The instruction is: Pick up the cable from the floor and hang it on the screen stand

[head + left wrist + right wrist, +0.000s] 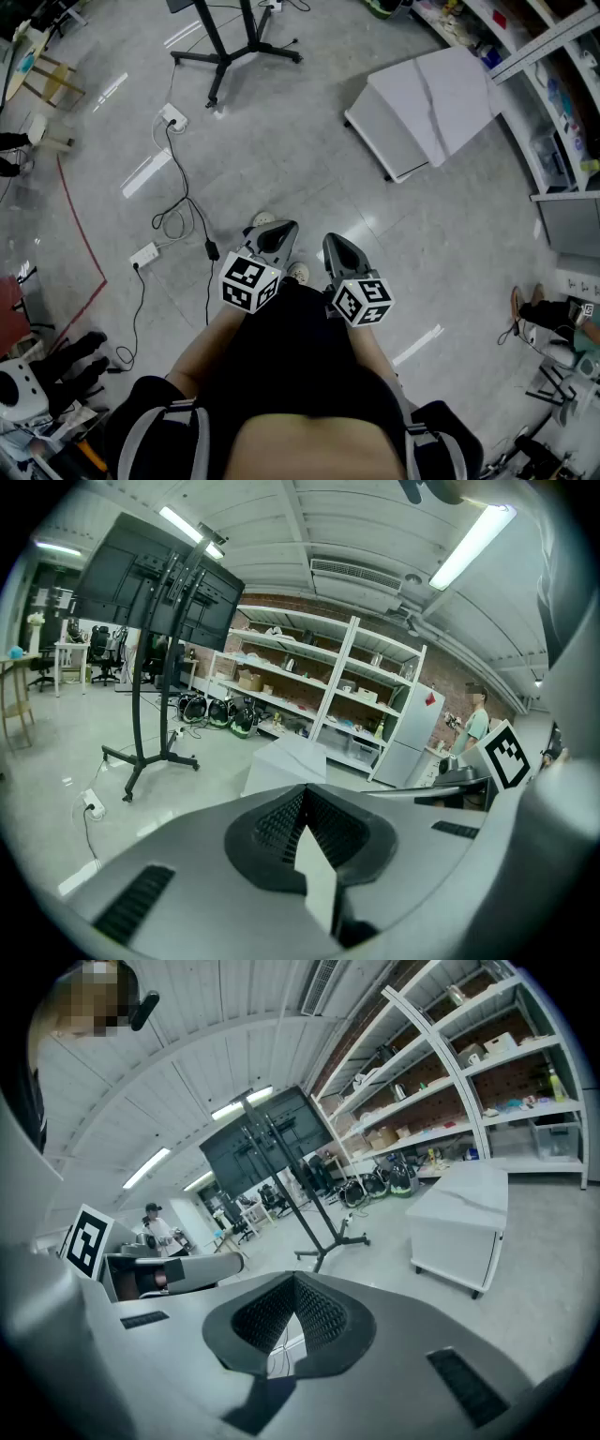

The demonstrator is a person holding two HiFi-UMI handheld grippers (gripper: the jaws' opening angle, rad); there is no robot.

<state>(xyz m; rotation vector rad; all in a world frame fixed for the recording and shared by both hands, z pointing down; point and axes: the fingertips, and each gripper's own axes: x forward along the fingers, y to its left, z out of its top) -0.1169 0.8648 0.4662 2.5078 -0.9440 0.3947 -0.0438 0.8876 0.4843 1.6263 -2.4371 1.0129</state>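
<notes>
Left tongs [272, 236], right tongs [339, 251]: both closed, empty. Black cable [188, 199] looped on floor [309, 159] at 10 o'clock, well apart from tongs. Screen stand [228, 47] at 12. Cable likely light, limp; pinch mid-loop.

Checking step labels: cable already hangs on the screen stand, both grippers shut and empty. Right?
Not quite. The cable lies on the floor, not on the screen stand; the head view shows it. The rest holds: the left gripper and the right gripper are shut and empty.
</notes>
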